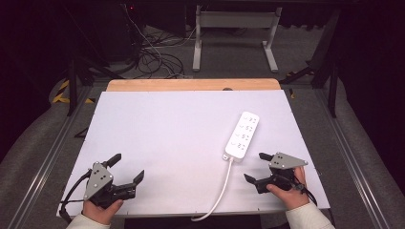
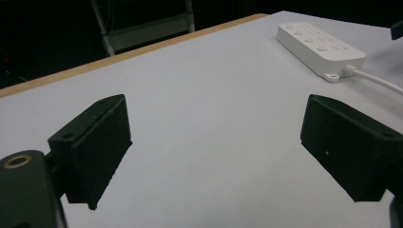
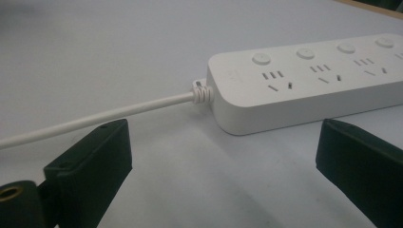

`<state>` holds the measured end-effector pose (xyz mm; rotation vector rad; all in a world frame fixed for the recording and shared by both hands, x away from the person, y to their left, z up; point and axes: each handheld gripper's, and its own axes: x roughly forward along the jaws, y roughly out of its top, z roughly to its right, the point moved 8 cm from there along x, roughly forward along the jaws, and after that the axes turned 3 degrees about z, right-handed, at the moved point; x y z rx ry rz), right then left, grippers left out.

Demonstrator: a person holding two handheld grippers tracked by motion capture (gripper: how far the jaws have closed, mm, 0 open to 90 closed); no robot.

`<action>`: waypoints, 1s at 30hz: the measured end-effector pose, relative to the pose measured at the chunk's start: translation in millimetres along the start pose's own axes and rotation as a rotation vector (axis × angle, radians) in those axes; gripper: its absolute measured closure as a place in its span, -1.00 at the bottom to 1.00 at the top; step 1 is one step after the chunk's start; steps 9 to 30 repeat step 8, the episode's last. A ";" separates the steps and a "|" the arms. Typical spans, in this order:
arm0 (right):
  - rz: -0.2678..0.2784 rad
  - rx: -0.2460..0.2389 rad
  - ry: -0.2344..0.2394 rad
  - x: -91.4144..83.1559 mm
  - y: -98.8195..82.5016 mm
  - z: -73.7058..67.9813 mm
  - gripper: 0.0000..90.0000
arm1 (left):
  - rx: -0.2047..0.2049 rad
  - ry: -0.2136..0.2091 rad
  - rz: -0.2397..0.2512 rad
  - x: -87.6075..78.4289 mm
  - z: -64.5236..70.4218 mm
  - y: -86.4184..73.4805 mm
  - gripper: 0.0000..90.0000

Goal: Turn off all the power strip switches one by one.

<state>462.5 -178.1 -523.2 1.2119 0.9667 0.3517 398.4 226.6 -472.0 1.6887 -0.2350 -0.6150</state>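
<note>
Power strip [image 3: 313, 80] far end cut off by right gripper view's edge; cord [image 1: 217, 198] runs off table's near edge, plug unseen.

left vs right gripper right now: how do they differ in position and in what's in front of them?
The right gripper sits by the cable end of the power strip, which lies just ahead of its fingers; the left gripper is far from it, at the table's near left, with bare tabletop between its fingers. The white cable runs beside the right gripper, well away from the left. Both are open, hand-held, holding nothing.
</note>
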 end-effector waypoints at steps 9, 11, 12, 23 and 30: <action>0.051 0.019 -0.031 -7.0 4.7 8.8 -0.85 | 0.048 0.029 -0.010 2.9 -1.7 -2.7 -0.77; 0.051 0.019 -0.031 -7.0 4.7 8.8 -0.85 | 0.048 0.029 -0.010 2.9 -1.7 -2.7 -0.77; 0.051 0.019 -0.031 -7.0 4.7 8.8 -0.85 | 0.048 0.029 -0.010 2.9 -1.7 -2.7 -0.77; 0.051 0.019 -0.031 -7.0 4.7 8.8 -0.85 | 0.048 0.029 -0.010 2.9 -1.7 -2.7 -0.77; 0.051 0.019 -0.031 -7.0 4.7 8.8 -0.85 | 0.048 0.029 -0.010 2.9 -1.7 -2.7 -0.77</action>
